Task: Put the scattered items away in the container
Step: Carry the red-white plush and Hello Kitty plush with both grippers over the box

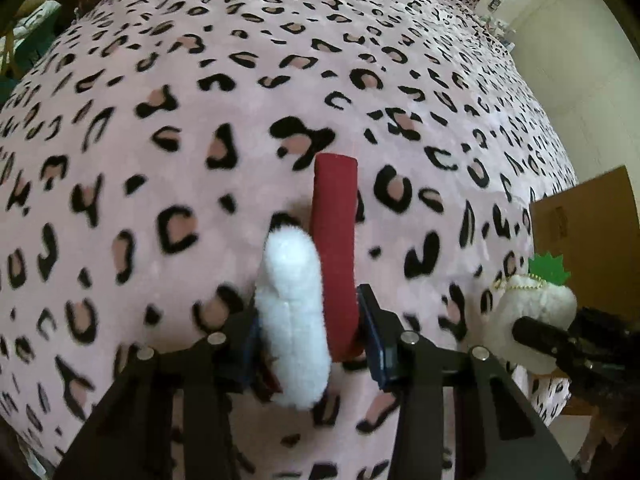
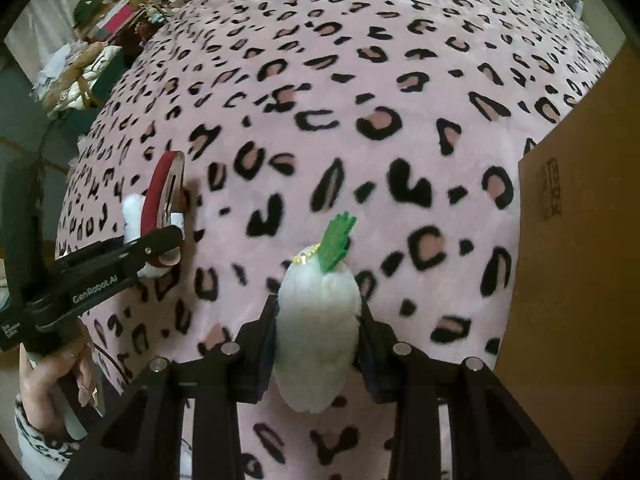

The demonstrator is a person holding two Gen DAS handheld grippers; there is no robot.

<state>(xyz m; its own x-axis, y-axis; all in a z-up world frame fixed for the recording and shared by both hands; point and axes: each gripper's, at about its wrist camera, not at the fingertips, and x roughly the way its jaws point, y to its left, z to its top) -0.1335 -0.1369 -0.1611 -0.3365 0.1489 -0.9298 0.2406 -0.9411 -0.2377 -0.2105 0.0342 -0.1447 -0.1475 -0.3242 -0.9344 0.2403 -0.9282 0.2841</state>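
Left jaws pinching red hair clip [image 1: 334, 256], right jaws pinching white plush [image 2: 318, 328]

Cardboard box [image 2: 576, 264] cut off; its print perhaps illegible

"GenRobot.AI" is printed on the left hand-held gripper [image 2: 170, 240].

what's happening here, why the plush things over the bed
A person is tidying small items with a hand-held gripper in each hand. The left hand-held gripper is shut on a red hair clip with white fluff. The right hand-held gripper is shut on a white plush radish charm. Both are lifted over the leopard-print blanket, with the cardboard box to the right.
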